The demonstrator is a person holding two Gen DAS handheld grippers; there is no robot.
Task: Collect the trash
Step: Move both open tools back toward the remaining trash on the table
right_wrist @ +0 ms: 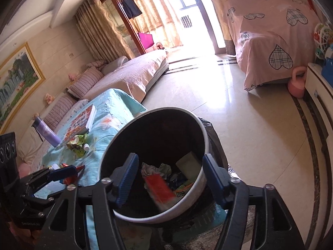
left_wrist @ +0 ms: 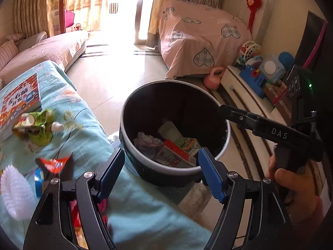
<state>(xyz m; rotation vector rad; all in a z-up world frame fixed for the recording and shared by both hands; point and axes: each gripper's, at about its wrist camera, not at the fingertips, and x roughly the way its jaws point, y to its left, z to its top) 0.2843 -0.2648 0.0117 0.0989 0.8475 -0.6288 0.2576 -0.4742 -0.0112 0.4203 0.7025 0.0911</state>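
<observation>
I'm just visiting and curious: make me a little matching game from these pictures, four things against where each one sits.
Things:
1. red carton
2. crumpled green pouch
3. pink kettlebell
4. purple bottle

Places:
A. on the floor by the pink-covered furniture
B. inside the trash bin
C. on the blue cloth beside the book
D. at the far edge of the blue cloth, behind the book

Pairs: 1-B, 2-C, 3-A, 4-D
</observation>
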